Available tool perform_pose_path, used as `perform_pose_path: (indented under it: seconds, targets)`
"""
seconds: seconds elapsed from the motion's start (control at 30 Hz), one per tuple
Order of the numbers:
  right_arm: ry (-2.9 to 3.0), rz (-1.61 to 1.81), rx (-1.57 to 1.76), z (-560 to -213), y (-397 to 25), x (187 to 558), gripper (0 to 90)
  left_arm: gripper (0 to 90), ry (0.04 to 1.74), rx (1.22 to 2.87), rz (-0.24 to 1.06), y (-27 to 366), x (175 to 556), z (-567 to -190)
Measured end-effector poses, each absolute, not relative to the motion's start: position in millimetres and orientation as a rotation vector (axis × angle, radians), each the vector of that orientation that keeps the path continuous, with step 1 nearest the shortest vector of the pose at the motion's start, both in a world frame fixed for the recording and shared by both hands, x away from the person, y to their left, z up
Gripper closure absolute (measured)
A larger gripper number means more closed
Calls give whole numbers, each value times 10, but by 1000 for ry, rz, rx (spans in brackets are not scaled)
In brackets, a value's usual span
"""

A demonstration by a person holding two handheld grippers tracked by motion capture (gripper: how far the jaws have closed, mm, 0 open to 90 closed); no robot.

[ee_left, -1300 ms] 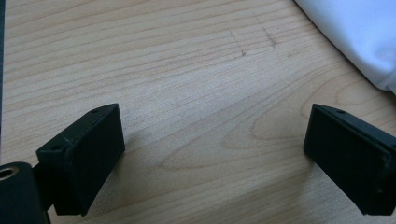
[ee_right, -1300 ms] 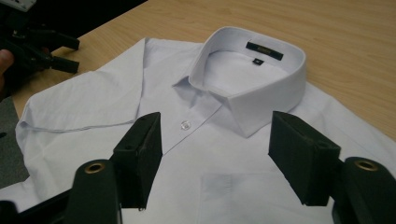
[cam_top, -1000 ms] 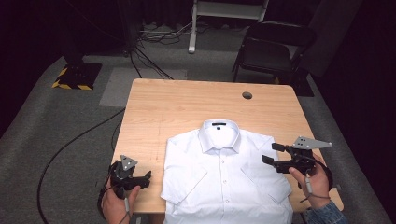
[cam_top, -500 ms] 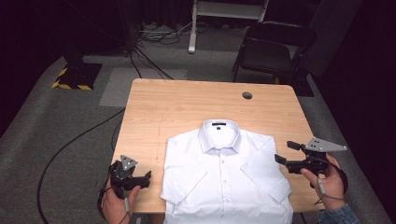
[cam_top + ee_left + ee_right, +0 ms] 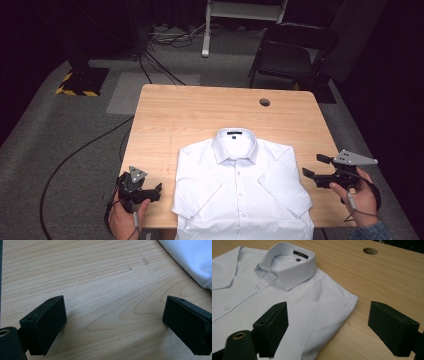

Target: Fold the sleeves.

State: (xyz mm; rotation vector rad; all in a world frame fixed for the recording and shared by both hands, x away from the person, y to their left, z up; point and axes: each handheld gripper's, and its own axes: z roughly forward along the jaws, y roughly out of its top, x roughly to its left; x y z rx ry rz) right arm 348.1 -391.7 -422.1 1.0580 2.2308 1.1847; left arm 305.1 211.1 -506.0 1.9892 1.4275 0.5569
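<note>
Item: white short-sleeved button-up cotton shirt (image 5: pixel 240 192), laid flat, front up, collar away from the person, on the near half of the light wooden desk (image 5: pixel 200 115).
Left tongs (image 5: pixel 156 192): just beside the shirt's left sleeve, over bare wood, jaws spread, holding nothing.
Right tongs (image 5: pixel 311 167): just beside the shirt's right shoulder, jaws spread, holding nothing.
Step, as judged: approach before a first grasp, probably for folding.
Next move calls for: each tongs closing in to pinch a sleeve edge or shoulder seam, catching only the top fabric layer.

The right gripper (image 5: pixel 316 166) has drawn back off the shirt (image 5: pixel 240 195) (jaws wide apart) and now hangs beside its sleeve, over the table's (image 5: pixel 200 120) right edge.
</note>
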Motion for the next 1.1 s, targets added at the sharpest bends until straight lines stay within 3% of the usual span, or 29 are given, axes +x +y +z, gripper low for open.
perform_pose_path:
  seconds: [0.63,1.1]
  targets:
    - [2211,1128,1146,-4389,-4251,3436,161,53,1428,1990,556,2111,3051,-5059]
    - [2234,1031,1209,-4706,-4483,3434,153,53,1429,1988,556,2110,3052,-5060]
